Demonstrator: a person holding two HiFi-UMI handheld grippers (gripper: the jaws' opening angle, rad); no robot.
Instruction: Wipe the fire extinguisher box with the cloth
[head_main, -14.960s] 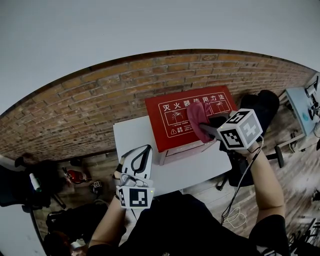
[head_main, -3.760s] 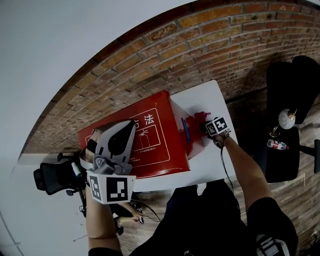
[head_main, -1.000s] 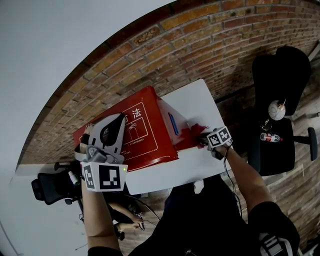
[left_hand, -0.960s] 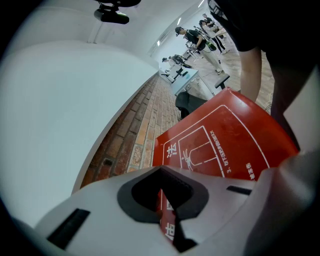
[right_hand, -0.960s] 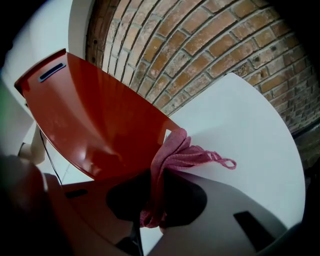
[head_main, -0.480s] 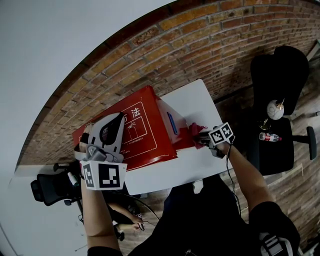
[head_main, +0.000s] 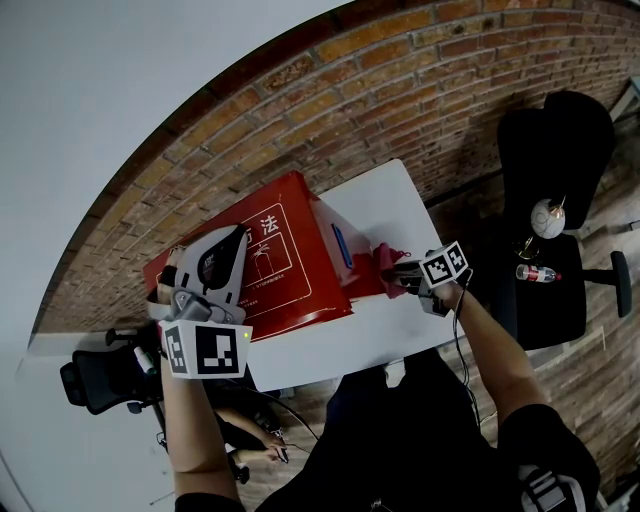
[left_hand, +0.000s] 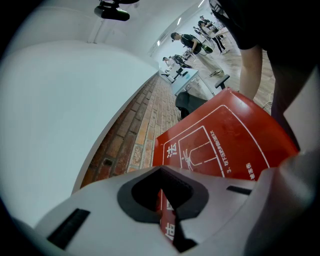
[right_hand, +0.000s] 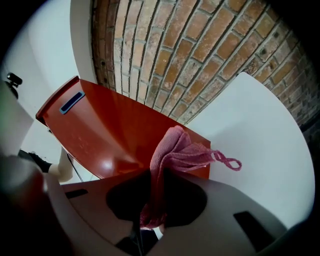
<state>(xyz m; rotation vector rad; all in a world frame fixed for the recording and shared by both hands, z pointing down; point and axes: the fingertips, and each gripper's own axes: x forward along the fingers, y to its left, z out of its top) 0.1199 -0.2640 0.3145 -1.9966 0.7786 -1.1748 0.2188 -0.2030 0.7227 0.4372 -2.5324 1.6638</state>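
On the desk (head_main: 405, 200) at mid-frame, the right gripper (head_main: 402, 279) fingers (right_hand: 187, 200) are pinching the cloth (head_main: 386, 262) at the tilted fire extinguisher box's (head_main: 290, 275) side. The left gripper (head_main: 233, 238) is seemingly clamping its edge. Wiping is proceeding, unfinished.

On fire extinguisher box (head_main: 300, 285) lid: white "法" legible, + item "3." w/ tiny print, rest illegible.

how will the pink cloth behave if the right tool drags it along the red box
Likely floppy: the cloth bunches in soft folds in the right tool. Probably light, since a small pinch carries it. It may slide easily over the glossy fire extinguisher box.
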